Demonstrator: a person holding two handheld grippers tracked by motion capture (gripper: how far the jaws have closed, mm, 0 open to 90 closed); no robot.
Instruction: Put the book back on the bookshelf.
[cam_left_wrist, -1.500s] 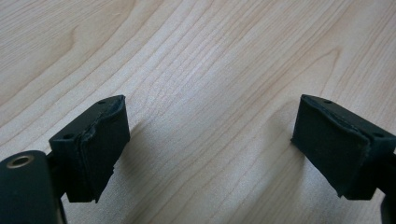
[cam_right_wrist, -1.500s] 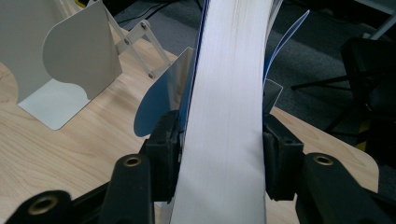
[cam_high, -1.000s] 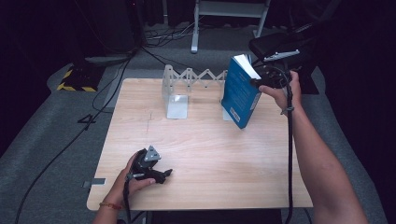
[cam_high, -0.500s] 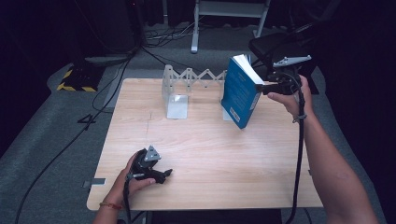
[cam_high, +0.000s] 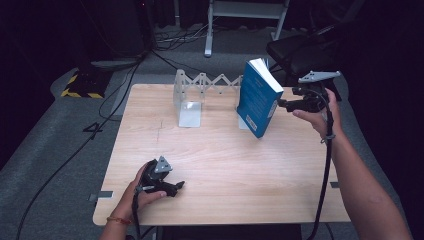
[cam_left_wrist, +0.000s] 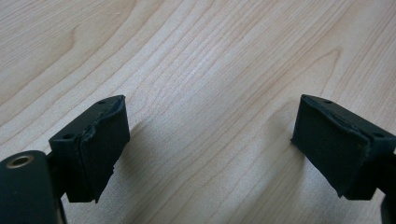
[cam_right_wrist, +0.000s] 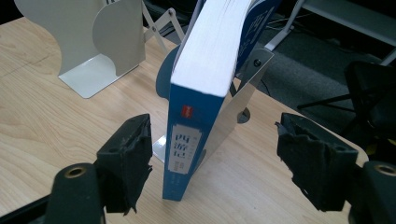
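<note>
Right gripper (cam_high: 284, 105) backed off book (cam_high: 257, 97), jaws just opening, empty; book leans near tabletop's far edge. Left gripper (cam_high: 176, 187) open, idle.

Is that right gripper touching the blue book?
Apart. The right gripper view shows the right gripper with its jaws, just opened, standing wide on either side of the book, wood visible between each pad and its covers.
</note>
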